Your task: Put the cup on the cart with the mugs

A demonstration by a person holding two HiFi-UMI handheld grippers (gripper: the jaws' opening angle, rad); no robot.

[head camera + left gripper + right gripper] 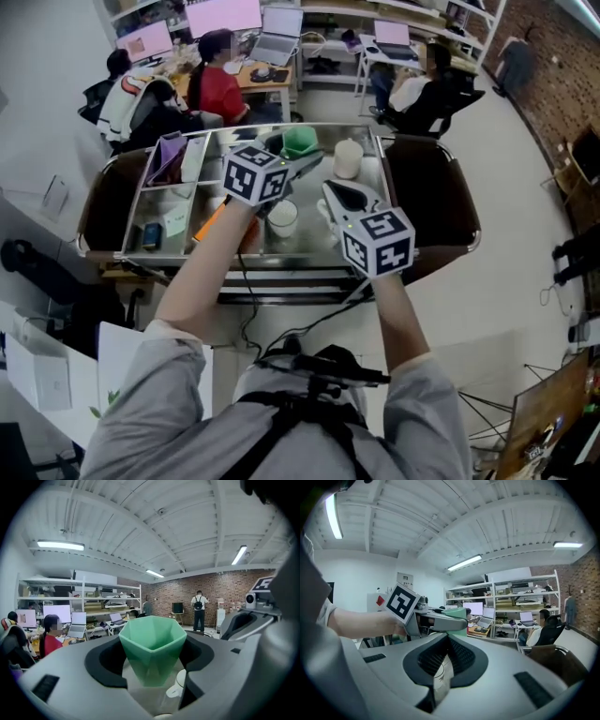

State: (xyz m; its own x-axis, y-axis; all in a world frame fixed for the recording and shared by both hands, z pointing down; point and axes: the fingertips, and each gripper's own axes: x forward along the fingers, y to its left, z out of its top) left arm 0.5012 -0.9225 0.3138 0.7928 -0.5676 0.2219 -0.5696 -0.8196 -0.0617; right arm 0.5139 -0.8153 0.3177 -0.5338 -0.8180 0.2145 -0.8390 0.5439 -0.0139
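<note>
Here, the left gripper [152,660] carries the cup [300,141] above the cart [309,241].

The left jaws clamp the green, faceted cup by its sides, upright, mouth up. In the head view it hangs over the far part of the steel cart top, near a cream mug [348,157]; a white mug [282,217] stands nearer the person. The right gripper [445,639] is beside it, jaws closed together and empty.
</note>
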